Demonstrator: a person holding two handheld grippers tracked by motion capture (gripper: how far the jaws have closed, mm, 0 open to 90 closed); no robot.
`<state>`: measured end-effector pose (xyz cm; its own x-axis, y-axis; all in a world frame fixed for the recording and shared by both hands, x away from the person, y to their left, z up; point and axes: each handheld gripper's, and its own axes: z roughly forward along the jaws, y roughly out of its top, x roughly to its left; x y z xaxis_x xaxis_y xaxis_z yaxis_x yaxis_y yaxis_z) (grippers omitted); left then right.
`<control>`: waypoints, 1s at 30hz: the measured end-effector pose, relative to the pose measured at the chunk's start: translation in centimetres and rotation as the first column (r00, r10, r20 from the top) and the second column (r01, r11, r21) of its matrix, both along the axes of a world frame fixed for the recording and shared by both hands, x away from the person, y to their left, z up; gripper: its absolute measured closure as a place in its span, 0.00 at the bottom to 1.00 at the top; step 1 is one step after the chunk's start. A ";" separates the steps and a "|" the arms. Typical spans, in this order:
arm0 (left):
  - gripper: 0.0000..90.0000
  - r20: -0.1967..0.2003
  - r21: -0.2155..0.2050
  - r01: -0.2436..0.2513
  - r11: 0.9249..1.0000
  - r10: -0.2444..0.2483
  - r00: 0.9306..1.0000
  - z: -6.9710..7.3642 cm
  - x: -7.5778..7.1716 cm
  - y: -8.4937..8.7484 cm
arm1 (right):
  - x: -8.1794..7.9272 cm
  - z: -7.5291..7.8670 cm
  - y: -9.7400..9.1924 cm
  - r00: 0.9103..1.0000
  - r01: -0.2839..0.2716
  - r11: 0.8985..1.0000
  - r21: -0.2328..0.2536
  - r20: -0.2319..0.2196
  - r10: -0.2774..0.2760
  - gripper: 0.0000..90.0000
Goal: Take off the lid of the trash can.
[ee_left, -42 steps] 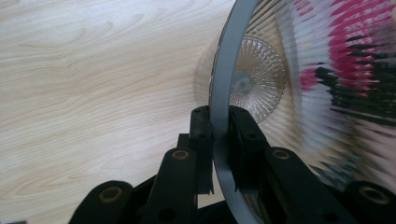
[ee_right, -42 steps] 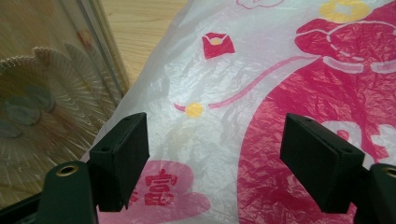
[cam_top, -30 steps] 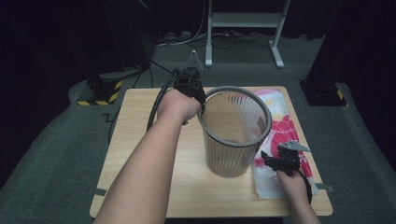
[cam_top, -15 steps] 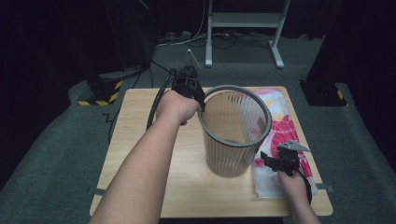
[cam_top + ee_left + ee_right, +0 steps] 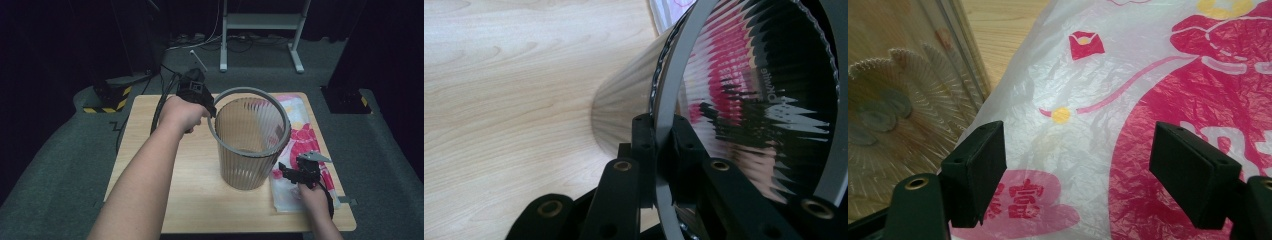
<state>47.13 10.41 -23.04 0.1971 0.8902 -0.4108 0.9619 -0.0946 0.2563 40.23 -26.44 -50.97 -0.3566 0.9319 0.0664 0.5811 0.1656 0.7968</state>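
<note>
A ribbed, see-through grey waste bin (image 5: pixel 247 155) stands upright on the wooden table (image 5: pixel 145 140). My left gripper (image 5: pixel 210 111) is at the bin's left rim. In the left gripper view its jaws (image 5: pixel 663 125) are shut on the grey rim band (image 5: pixel 676 75), one pad outside and one inside. A white plastic bag (image 5: pixel 302 135) with pink and red print lies flat to the right of the bin. My right gripper (image 5: pixel 289 172) hovers low over the bag's near end, beside the bin's base. It stands open (image 5: pixel 1080 165), with the bag (image 5: pixel 1128 75) lying beneath the gap between its pads.
The bin's wall (image 5: pixel 893 90) rises close on the left in the right gripper view. Cables trail off the table's far left corner (image 5: pixel 160 100). A white stand frame (image 5: pixel 260 30) and dark floor lie beyond the table.
</note>
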 end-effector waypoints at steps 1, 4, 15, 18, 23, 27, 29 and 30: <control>0.92 -0.003 -0.009 -0.006 1.000 0.006 1.000 0.0 0.0 0.1 | 0.0 0.0 0.0 1.000 0.000 1.000 0.000 0.002 0.000 0.25; 0.92 0.001 -0.012 -0.006 1.000 0.006 1.000 -0.1 -0.1 0.6 | 0.0 0.0 0.0 1.000 -0.002 1.000 -0.001 0.003 0.002 0.25; 0.92 -0.014 -0.025 -0.038 0.999 0.037 0.999 -0.6 -0.1 2.9 | 0.0 -0.1 0.2 1.000 -0.022 1.000 0.005 -0.012 0.022 0.25; 0.92 -0.026 -0.035 -0.042 0.998 0.042 0.999 -0.8 -0.1 3.8 | -0.1 0.0 0.2 1.000 -0.023 1.000 0.006 -0.007 0.023 0.25; 0.92 -0.032 -0.040 -0.050 0.998 0.048 0.998 -1.0 -0.2 5.3 | 0.0 -0.1 0.2 1.000 -0.024 1.000 0.002 -0.014 0.024 0.25; 0.92 -0.045 -0.035 -0.059 0.998 0.058 0.997 -1.3 -0.4 6.2 | -0.1 -0.1 0.2 1.000 -0.023 1.000 0.006 -0.016 0.024 0.25; 0.92 -0.042 -0.027 -0.066 0.997 0.065 0.997 -1.3 -0.5 6.8 | 0.0 -0.1 0.2 1.000 -0.024 1.000 0.003 -0.015 0.024 0.25; 0.92 -0.039 -0.034 -0.081 0.996 0.079 0.996 -1.4 -0.5 7.1 | 0.0 -0.2 0.2 1.000 -0.024 1.000 0.003 -0.016 0.024 0.25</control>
